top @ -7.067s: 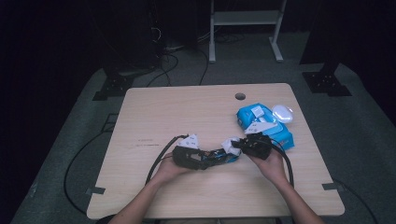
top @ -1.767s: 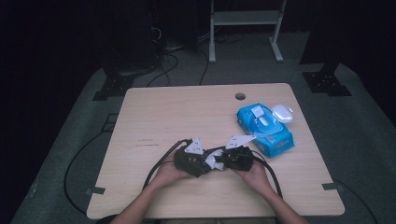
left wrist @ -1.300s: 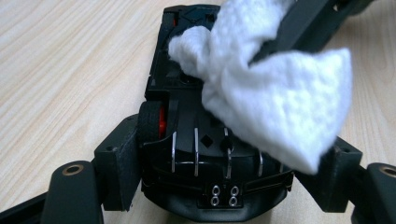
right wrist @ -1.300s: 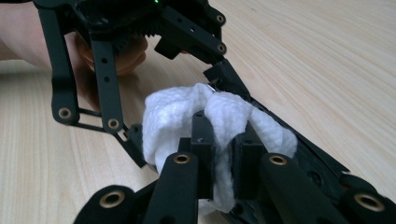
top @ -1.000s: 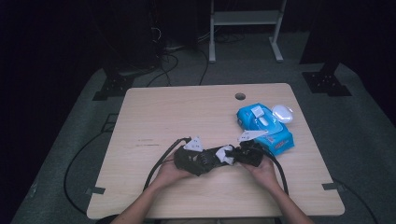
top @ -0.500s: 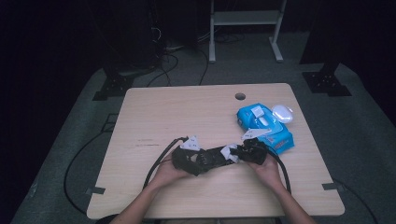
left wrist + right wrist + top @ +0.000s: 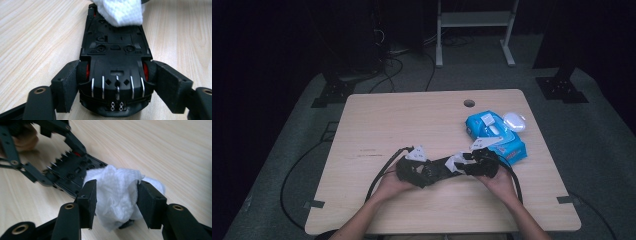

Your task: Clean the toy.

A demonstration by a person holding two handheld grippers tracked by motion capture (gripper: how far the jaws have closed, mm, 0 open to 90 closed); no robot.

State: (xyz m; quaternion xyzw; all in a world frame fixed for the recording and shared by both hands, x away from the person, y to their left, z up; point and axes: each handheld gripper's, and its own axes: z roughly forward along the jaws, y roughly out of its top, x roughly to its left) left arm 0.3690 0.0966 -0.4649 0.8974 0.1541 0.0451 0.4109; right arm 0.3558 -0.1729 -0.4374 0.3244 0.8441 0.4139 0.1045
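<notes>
At frame centre the left gripper [image 7: 113,82] clamps the upturned toy car [image 7: 115,50] while the right gripper [image 7: 116,202], jaws just widened, loosens on the wipe [image 7: 117,192], suggesting regripping before wiping on.

White wipe [image 7: 121,11] hides the toy car's [image 7: 116,75] far end beyond the left gripper's fingers [image 7: 65,85]; the frame's top edge crops the wipe.

black toy car [image 7: 116,65], white wipe [image 7: 117,192]; blue packet [image 7: 494,135]
</notes>
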